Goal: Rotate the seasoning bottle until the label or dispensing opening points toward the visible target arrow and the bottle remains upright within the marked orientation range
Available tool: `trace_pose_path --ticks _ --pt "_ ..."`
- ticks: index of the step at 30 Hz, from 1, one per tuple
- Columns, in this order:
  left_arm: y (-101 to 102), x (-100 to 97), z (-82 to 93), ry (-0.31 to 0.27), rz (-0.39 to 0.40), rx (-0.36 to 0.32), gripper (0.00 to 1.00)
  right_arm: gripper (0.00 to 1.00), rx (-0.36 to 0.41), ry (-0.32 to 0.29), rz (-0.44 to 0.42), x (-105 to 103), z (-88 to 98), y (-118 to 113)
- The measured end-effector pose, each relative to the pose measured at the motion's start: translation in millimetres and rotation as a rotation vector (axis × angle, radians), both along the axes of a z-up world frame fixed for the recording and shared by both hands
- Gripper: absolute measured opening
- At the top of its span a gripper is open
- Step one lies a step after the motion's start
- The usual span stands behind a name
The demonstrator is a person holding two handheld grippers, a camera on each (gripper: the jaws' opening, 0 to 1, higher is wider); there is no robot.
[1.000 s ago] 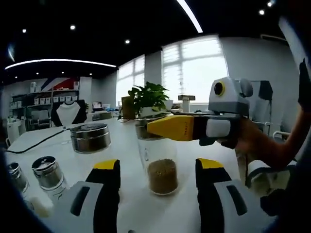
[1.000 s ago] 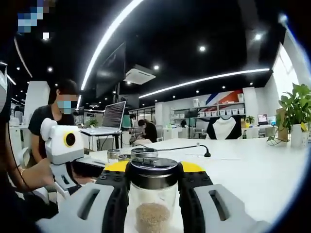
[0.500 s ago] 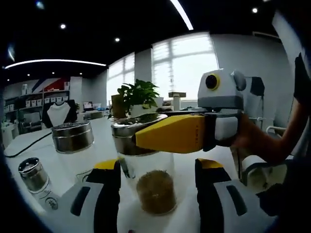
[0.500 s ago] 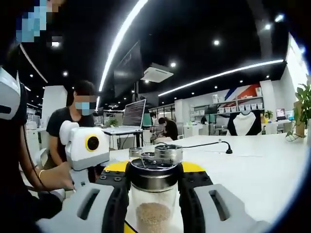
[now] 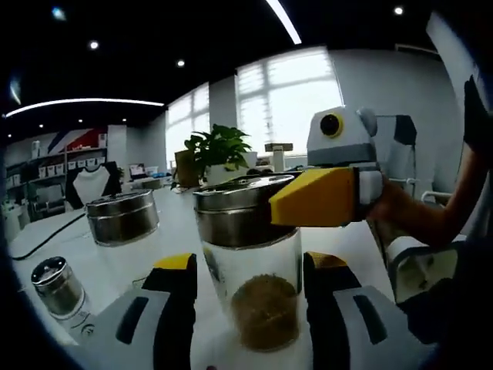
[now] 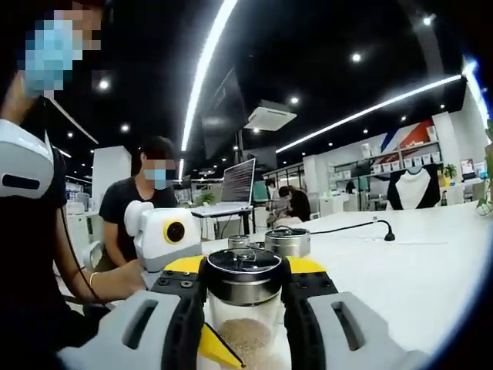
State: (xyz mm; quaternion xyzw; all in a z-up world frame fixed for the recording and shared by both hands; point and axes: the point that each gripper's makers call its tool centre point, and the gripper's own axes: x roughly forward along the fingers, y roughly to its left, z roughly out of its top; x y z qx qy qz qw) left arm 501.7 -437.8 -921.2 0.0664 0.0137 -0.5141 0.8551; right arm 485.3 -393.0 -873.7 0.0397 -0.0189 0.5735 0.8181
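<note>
The seasoning bottle (image 5: 248, 277), clear glass with a steel shaker lid and brown granules at its base, stands upright on the white table (image 5: 181, 231). My right gripper (image 6: 243, 266) is shut on the bottle (image 6: 243, 308) just under the lid. In the left gripper view it reaches in from the right, one yellow jaw across the lid. My left gripper (image 5: 248, 266) is open, its jaws standing on either side of the glass body with narrow gaps. One of its yellow fingertips (image 6: 217, 351) shows low beside the bottle in the right gripper view.
A second steel-lidded jar (image 5: 119, 220) and a small shaker (image 5: 55, 287) stand to the left, with a potted plant (image 5: 219, 150) behind. Two more jars (image 6: 286, 240) sit behind the bottle. A person (image 6: 150, 204) sits at a laptop (image 6: 239, 181). A black cable (image 6: 358, 227) crosses the table.
My left gripper has closed in on the bottle, which now sits between its jaws, and its yellow tip has come into the right gripper view. The right gripper keeps its hold.
</note>
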Motion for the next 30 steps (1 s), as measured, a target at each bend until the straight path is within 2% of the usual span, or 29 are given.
trace_pose_path --ticks 2,5,7,9,12,17,20,21,22,23,24,25,27,29,30 --pt "-5 -7.7 1.0 -0.002 -0.062 0.006 0.55 0.36 -0.005 -0.012 0.006 -3 0.2 3" --pt "-5 -1.5 0.2 -0.024 -0.039 0.036 0.53 0.36 -0.023 -0.021 0.002 -5 0.2 4" --pt "-5 1.7 1.2 -0.023 -0.045 0.018 0.50 0.36 -0.040 -0.036 -0.003 -7 -0.8 4" --pt "-7 2.1 3.2 0.011 -0.061 -0.022 0.49 0.36 -0.046 -0.040 -0.012 -7 -1.0 4" --pt "-9 4.1 2.8 0.011 -0.058 -0.016 0.48 0.36 -0.041 -0.011 -0.033 -4 -1.7 2" --pt "-9 7.9 4.0 0.033 -0.026 -0.063 0.47 0.37 -0.029 0.013 -0.058 0 -1.2 0" --pt "-8 11.8 4.9 0.030 0.032 -0.087 0.47 0.37 0.009 0.073 -0.108 1 -2.7 -2" --pt "-4 18.7 4.2 0.031 0.102 -0.095 0.47 0.36 0.017 0.077 -0.143 8 -3.7 -5" --pt "-3 20.2 3.5 0.003 0.121 -0.070 0.47 0.36 0.016 0.061 -0.173 9 -3.8 -7" --pt "-3 22.0 5.5 -0.008 0.135 -0.074 0.47 0.36 0.007 0.054 -0.202 8 -6.1 -7" --pt "-5 19.2 4.2 0.020 0.128 -0.090 0.47 0.36 0.008 0.052 -0.213 10 -4.9 -9" --pt "-5 20.0 4.2 0.010 0.141 -0.088 0.47 0.36 0.000 0.049 -0.231 18 -5.1 -13" --pt "-4 22.9 4.4 0.017 0.190 -0.101 0.47 0.35 -0.024 0.045 -0.266 19 -5.3 -13" --pt "-1 27.1 3.6 0.030 0.271 -0.108 0.46 0.35 -0.049 0.040 -0.306 20 -6.5 -12" --pt "-1 28.6 3.9 0.018 0.306 -0.100 0.46 0.35 -0.076 0.029 -0.330 22 -9.3 -14"
